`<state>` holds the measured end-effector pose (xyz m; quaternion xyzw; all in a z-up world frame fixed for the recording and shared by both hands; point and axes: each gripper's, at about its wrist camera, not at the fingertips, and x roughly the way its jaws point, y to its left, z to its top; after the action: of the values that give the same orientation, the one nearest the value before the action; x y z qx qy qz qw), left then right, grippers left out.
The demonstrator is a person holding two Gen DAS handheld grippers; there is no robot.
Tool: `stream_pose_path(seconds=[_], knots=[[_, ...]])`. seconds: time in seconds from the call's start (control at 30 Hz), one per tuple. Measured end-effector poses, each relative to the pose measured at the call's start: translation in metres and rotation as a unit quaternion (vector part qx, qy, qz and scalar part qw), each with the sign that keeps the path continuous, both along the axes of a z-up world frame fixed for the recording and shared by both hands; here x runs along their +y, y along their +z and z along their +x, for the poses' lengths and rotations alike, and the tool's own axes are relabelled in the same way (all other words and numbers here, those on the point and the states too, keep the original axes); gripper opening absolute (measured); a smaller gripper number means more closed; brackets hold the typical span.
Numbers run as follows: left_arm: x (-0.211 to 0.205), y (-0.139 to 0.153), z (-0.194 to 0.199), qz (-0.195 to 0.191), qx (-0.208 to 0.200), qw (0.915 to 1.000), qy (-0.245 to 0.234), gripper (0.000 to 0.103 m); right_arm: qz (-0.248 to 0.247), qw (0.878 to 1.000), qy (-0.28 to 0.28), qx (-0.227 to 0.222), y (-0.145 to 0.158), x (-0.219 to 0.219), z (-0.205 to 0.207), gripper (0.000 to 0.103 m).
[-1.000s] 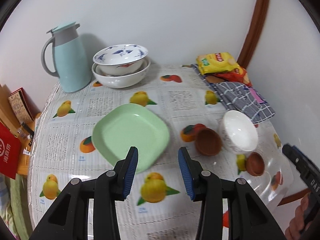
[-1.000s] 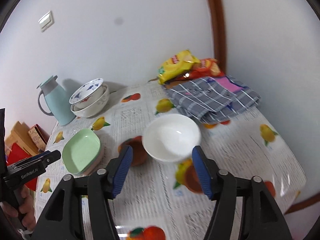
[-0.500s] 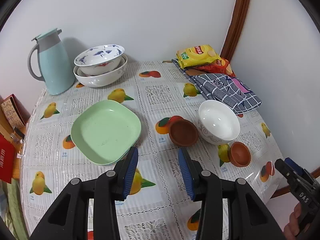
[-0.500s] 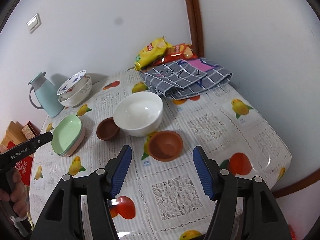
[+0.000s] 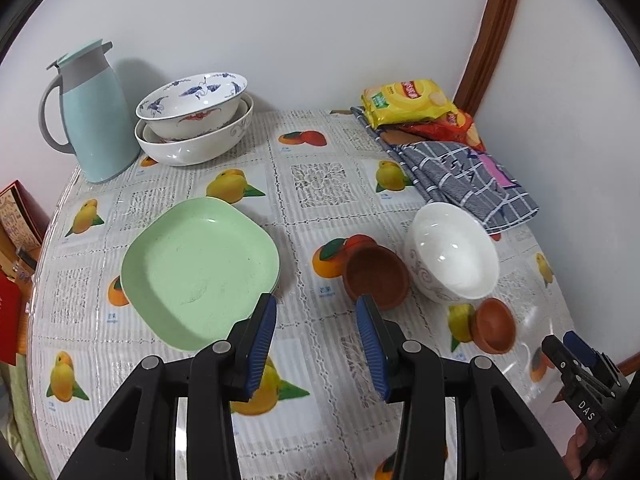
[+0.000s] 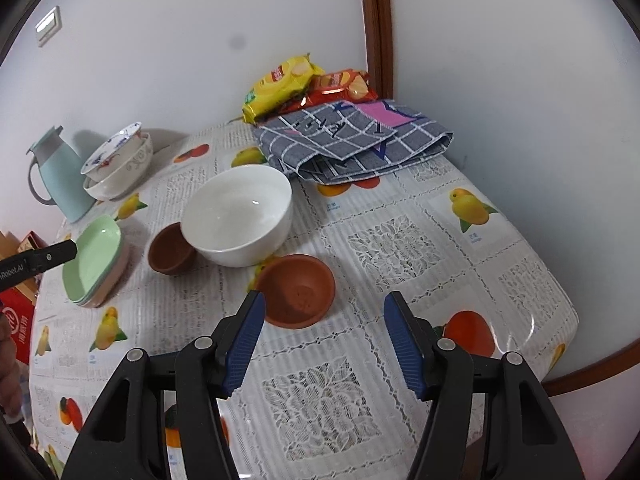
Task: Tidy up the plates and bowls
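1. The left gripper (image 5: pixel 316 336) hangs over the table (image 5: pixel 320 184) with its jaws partly open and nothing between them; the green plate (image 5: pixel 200 268) lies just beyond its left finger.
2. The left view shows the plate's full square face. The right view shows it edge-on as a stack (image 6: pixel 96 268) of plates.
3. The right gripper (image 6: pixel 324 336) is closing, jaws still wide and empty. The near brown bowl (image 6: pixel 296 290) sits just ahead of its left finger.
4. Past that bowl stand the white bowl (image 6: pixel 240 216) and, touching it, a second brown bowl (image 6: pixel 170 250).
5. Only the right view shows the wall switch (image 6: pixel 48 26).
6. Both views show the nested patterned bowls (image 5: pixel 196 120) beside the jug (image 5: pixel 96 120).
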<state>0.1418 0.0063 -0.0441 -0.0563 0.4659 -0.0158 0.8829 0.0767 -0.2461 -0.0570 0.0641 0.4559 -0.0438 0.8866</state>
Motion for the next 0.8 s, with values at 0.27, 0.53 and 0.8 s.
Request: stream_pose_path(seconds=[0.27,0.53,0.8], knots=[[-0.012,-0.030,0.027,-0.015,0.026,0.9995,-0.012,0.040,0.009,1.000,-0.002,0.021,-0.029,-0.004,0.021,0.058],[-0.027,-0.051,0.050,-0.010,0.044,0.9986,-0.028,0.040,0.013,0.999,-0.004,0.037,-0.053,-0.009,0.035,0.057],[-0.027,-0.072,0.070,-0.024,0.064,0.9972,-0.029,0.040,0.020,0.999,-0.005,0.045,-0.067,-0.014,0.046,0.057]])
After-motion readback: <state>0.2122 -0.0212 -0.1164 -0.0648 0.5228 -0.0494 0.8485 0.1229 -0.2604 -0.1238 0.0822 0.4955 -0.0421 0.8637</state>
